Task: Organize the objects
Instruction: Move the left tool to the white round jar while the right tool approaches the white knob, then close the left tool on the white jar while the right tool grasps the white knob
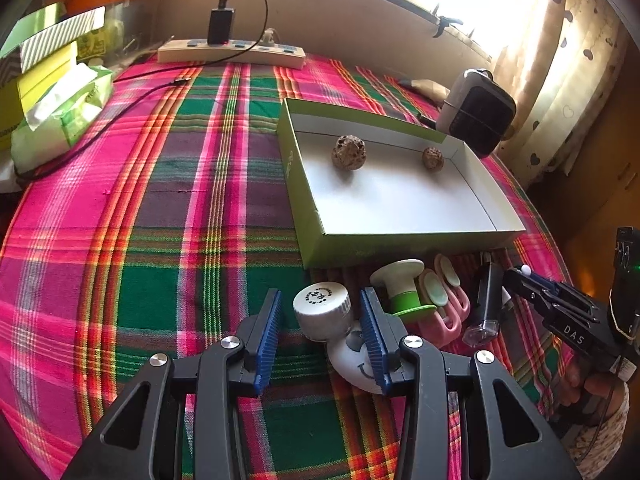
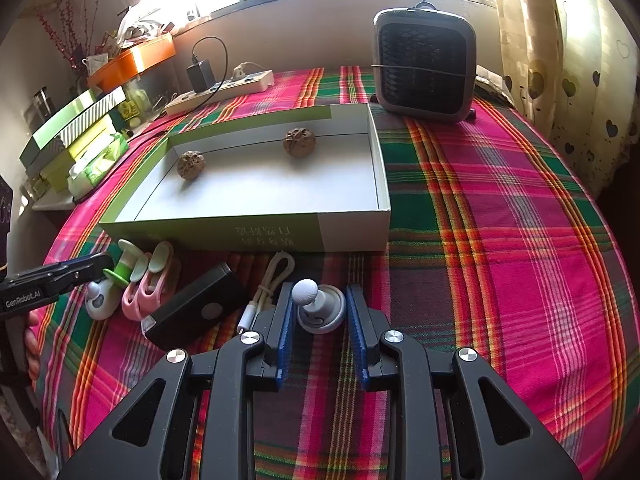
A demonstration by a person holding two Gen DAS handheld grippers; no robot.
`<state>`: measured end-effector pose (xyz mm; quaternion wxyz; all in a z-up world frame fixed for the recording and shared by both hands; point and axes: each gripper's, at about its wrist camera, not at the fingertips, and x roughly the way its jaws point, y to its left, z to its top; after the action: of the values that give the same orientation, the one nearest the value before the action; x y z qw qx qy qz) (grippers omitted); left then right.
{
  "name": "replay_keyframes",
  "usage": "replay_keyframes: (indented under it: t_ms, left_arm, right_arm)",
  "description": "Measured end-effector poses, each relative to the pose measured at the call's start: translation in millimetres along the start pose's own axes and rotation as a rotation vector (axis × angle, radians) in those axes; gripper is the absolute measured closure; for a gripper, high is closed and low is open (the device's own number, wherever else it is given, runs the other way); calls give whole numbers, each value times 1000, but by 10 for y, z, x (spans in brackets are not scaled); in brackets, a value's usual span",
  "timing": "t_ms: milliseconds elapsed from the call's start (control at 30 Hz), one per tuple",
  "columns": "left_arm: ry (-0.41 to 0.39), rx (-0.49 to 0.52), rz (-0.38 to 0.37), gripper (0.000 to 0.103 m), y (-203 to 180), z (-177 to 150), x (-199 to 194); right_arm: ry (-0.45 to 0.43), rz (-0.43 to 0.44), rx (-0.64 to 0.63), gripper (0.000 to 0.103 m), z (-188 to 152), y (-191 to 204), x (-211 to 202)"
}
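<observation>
A green box point(image 1: 320, 240) with a white inside holds two walnuts point(image 1: 349, 153) point(image 1: 433, 159); it also shows in the right wrist view point(image 2: 352, 236). My left gripper point(image 1: 320, 304) is open around a white knobbed hook point(image 1: 324, 312) lying on the plaid cloth. My right gripper point(image 2: 320, 300) is open around another white round hook point(image 2: 320, 312). In front of the box lie a green and white hook point(image 1: 400, 292), pink hooks point(image 2: 148, 284), a black power bank point(image 2: 196, 308) and a white cable point(image 2: 272, 276).
A grey fan heater point(image 2: 424, 64) stands at the back right. A power strip point(image 2: 220, 88) with a black charger lies at the back. Stacked boxes point(image 2: 72, 132) and a tissue pack point(image 1: 60, 116) sit at the left edge. A curtain point(image 2: 560, 60) hangs at the right.
</observation>
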<state>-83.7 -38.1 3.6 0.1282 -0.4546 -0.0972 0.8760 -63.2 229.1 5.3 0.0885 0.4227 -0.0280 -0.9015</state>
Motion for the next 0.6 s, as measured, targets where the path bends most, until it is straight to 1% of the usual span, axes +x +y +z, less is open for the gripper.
replay_keyframes:
  t_ms: [433, 500, 600]
  left_arm:
    - [1, -13, -4, 66, 7, 10, -3]
    - [1, -17, -1, 67, 2, 9, -3]
    - [1, -13, 15, 72, 0, 5, 2]
  right_arm:
    - [5, 4, 2, 77, 2, -3, 21]
    - [5, 3, 1, 77, 2, 0, 23]
    - [4, 3, 2, 77, 1, -1, 21]
